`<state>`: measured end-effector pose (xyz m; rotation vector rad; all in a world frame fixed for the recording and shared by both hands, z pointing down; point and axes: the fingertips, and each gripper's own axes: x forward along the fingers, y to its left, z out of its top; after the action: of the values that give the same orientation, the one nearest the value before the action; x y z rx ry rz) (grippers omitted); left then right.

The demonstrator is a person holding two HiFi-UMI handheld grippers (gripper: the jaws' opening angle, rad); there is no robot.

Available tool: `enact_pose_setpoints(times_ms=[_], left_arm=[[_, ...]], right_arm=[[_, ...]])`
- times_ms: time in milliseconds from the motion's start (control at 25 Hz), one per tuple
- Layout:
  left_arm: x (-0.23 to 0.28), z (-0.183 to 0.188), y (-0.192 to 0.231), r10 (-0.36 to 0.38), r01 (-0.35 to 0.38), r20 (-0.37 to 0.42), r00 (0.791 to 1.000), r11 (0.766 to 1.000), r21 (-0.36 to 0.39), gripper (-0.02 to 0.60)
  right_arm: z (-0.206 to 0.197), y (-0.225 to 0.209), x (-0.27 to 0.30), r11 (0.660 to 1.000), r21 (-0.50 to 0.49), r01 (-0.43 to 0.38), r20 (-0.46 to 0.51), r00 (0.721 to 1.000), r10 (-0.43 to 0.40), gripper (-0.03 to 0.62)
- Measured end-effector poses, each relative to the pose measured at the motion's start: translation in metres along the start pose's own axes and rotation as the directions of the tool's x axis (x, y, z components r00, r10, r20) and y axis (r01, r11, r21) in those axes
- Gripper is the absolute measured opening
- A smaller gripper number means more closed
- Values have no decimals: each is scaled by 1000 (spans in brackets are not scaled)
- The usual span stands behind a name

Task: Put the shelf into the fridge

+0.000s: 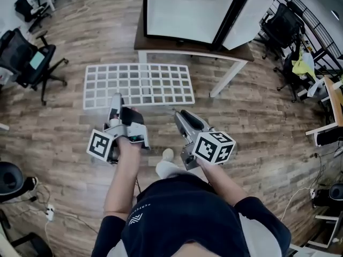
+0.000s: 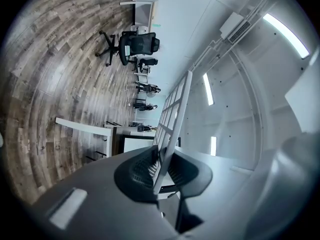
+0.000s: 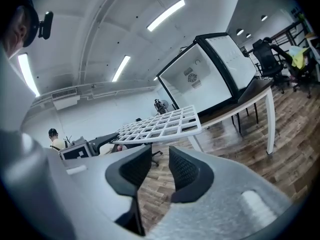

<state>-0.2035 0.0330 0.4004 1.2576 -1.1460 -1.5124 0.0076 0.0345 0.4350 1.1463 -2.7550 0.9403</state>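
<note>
**Left tool** point(image 1: 116, 99): two dark jaws closed on the near long edge of the shelf, gripping left of that edge's middle. In the left gripper view the tool point(image 2: 161, 168) has both pads pressed against the rim wire, one on each side. It carries a cube with square black-and-white markers point(image 1: 102, 144) at its rear.

**White wire-grid shelf** point(image 1: 139, 84): a rectangular panel of square cells, held off the floor and roughly level. It extends forward and away from the left tool. It lies between both tools and the bench, and touches neither the bench nor the fridge. In the right gripper view the shelf point(image 3: 161, 125) appears above and beyond that tool's tips. In the left gripper view the shelf point(image 2: 172, 109) appears edge-on.

**Right tool** point(image 1: 178, 114): jaws partly apart with nothing between them. Only floor shows through the gap in the right gripper view point(image 3: 160, 168). It sits to the right of the left tool, just short of the shelf's near edge and apart from it. Its marker cube point(image 1: 214, 146) is behind it.

**White box-shaped fridge with a black door frame** point(image 1: 185, 9): stands on the bench, well ahead of both tools. Its open front point(image 3: 207, 76) shows a white interior.

**Brown-topped bench with white legs** point(image 1: 242, 52): beyond the shelf.

**Wood-plank floor** point(image 1: 257, 122): beneath both tools.

**Black office chair** point(image 1: 32, 63): far to the left of the left tool.
</note>
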Motion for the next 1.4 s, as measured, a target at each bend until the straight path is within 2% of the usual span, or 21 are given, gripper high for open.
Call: enact_pose_setpoints(times_ms=[280,440,640,1000,1200,1400], left_arm=[[51,-4,1,-7,8,-16,1000,1000,13,55],[76,-13,3,-8,8,-38,999,1000,-8,55],[100,-30,10,-3,2,-74,997,1000,-18,55],[149,-62,16,-10,6,-131,991,999,-33,54],[160,-72,28,-8,2,-170,985,999,-39,54],[172,-85,38,-1,-8,-192,981,999,-41,44]], right_arm=[[34,-29,37,990,135,-29,41,999,24,148],[50,-40,54,973,222,-60,68,997,46,168],[70,-55,65,957,277,-83,111,992,54,184],[109,-93,83,903,410,-127,189,981,52,199],[121,-110,86,900,422,-106,232,973,6,192],[135,-125,84,913,398,-87,256,967,-20,139]])
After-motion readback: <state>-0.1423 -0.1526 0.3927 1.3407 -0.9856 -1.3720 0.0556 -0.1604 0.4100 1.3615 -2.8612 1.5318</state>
